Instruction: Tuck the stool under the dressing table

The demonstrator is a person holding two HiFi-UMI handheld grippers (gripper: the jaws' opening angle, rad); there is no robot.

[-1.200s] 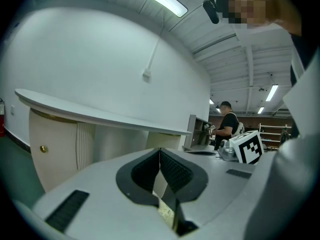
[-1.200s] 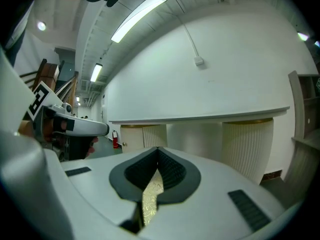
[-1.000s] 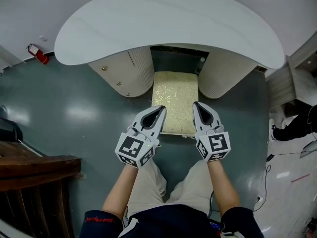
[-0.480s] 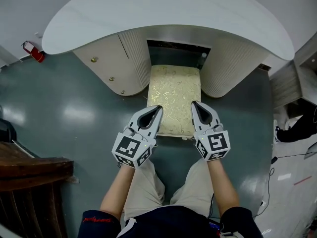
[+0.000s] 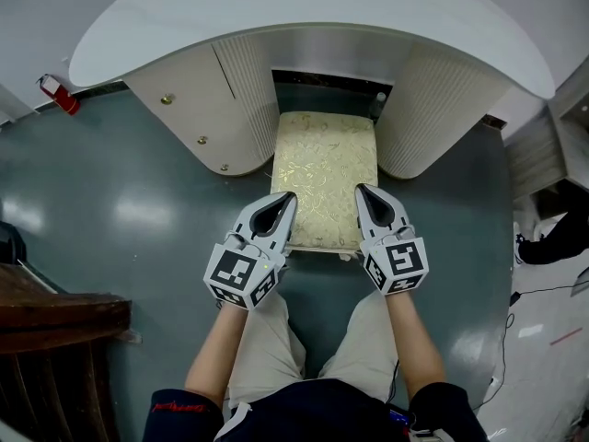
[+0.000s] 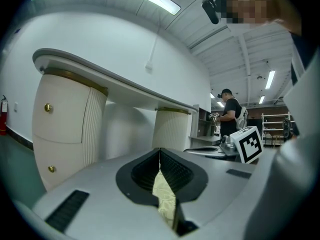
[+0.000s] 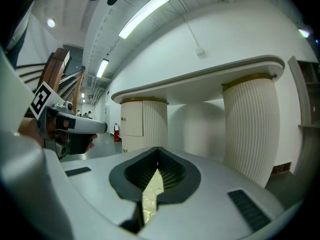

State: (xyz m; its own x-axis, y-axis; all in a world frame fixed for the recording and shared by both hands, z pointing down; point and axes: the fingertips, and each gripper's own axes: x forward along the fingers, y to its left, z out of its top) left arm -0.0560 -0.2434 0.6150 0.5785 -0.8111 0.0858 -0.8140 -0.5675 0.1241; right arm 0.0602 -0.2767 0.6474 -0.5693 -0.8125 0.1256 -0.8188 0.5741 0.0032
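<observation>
Grey-green floor (image 5: 138,210) carries the stool (image 5: 324,168), its far part already between the ribbed pedestals (image 5: 433,109) of the dressing table (image 5: 304,17), long axis running straight away from me. My left tool (image 5: 285,199) and right tool (image 5: 362,191), both with jaws together and empty, sit over its near corners, equally close. I judge a straight forward push fits, though side room is slim.

Patterned cloth covers the stool (image 5: 327,178); the floor (image 5: 138,219) looks glossy.
</observation>
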